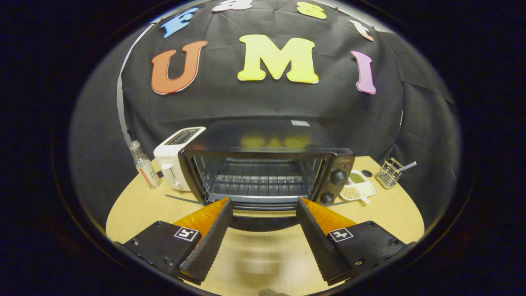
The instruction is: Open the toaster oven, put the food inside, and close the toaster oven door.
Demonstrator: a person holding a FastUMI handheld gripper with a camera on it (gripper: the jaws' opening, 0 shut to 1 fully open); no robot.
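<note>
The black toaster oven stands on the round wooden table, just ahead of my fingers. Its door is swung down flat toward me and reaches between the fingertips. Inside, the wire rack shows bare, with no food on it. My gripper is open wide, one fingertip at each end of the lowered door's front edge, and nothing is held. A pale blur on the tabletop between the fingers is too smeared to identify.
A white slot toaster and a clear bottle stand left of the oven. To its right are a white divided dish of grains and a small wire basket holding a utensil. The oven's knobs face me.
</note>
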